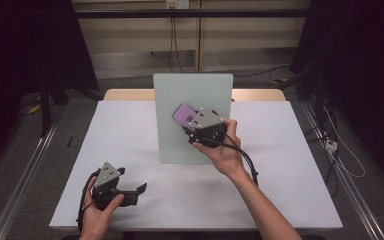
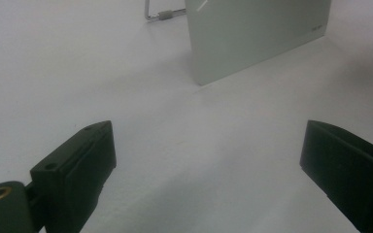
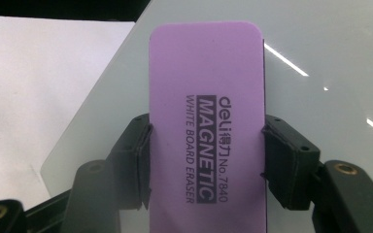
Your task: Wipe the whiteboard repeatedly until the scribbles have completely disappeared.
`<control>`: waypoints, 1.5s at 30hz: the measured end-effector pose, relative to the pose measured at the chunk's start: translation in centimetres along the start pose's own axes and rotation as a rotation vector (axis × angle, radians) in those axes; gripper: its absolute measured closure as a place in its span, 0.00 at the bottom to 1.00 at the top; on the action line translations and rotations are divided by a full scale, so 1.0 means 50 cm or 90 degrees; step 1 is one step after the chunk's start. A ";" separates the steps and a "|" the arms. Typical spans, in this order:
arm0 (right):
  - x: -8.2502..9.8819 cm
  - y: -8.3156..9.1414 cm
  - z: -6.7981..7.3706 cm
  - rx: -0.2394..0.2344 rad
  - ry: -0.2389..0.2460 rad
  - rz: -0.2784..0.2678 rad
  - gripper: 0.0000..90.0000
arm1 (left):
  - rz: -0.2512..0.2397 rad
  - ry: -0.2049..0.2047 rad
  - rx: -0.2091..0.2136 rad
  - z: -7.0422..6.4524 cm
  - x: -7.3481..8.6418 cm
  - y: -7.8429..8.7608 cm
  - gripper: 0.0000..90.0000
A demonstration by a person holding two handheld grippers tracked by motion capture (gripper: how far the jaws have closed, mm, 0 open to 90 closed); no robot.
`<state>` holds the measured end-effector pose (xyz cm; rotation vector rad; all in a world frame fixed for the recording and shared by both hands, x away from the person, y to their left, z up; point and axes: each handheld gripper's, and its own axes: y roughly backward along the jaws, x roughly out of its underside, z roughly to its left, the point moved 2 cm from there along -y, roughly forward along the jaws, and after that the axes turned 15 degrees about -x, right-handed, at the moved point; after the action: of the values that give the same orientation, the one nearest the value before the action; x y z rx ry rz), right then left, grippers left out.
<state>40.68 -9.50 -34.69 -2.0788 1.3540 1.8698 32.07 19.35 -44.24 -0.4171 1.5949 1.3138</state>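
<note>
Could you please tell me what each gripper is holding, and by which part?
The right gripper clamps the purple eraser across its long sides, near its lower half. The left gripper holds nothing.

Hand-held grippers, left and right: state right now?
Left hand-held gripper: open, holding nothing, low over the table.
Right hand-held gripper: closed on the purple eraser, against the whiteboard.

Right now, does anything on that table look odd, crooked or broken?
Nothing stands out. The whiteboard stands upright on the table, unmarked apart from light reflections. The right claw squarely grips a purple eraser against it; the left claw rests open and empty.
</note>
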 end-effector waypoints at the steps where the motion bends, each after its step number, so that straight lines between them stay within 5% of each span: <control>1: -0.001 0.002 -0.002 0.001 -0.002 -0.002 0.46 | 0.000 0.000 0.000 0.000 0.000 0.000 0.07; 18: -0.028 0.039 -0.049 0.050 -0.006 -0.026 0.46 | 0.002 -0.001 0.002 0.000 0.000 0.000 0.07; 29: -0.019 0.019 -0.025 0.051 0.011 -0.018 0.46 | 0.002 -0.001 0.002 -0.001 0.000 -0.001 0.07; 45: 0.022 -0.026 0.033 0.005 0.022 0.008 0.46 | 0.003 -0.002 0.003 -0.002 0.000 0.000 0.07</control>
<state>40.07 -8.41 -36.70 -2.1136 1.3836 1.8386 32.02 19.29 -44.26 -0.4084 1.5977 1.3126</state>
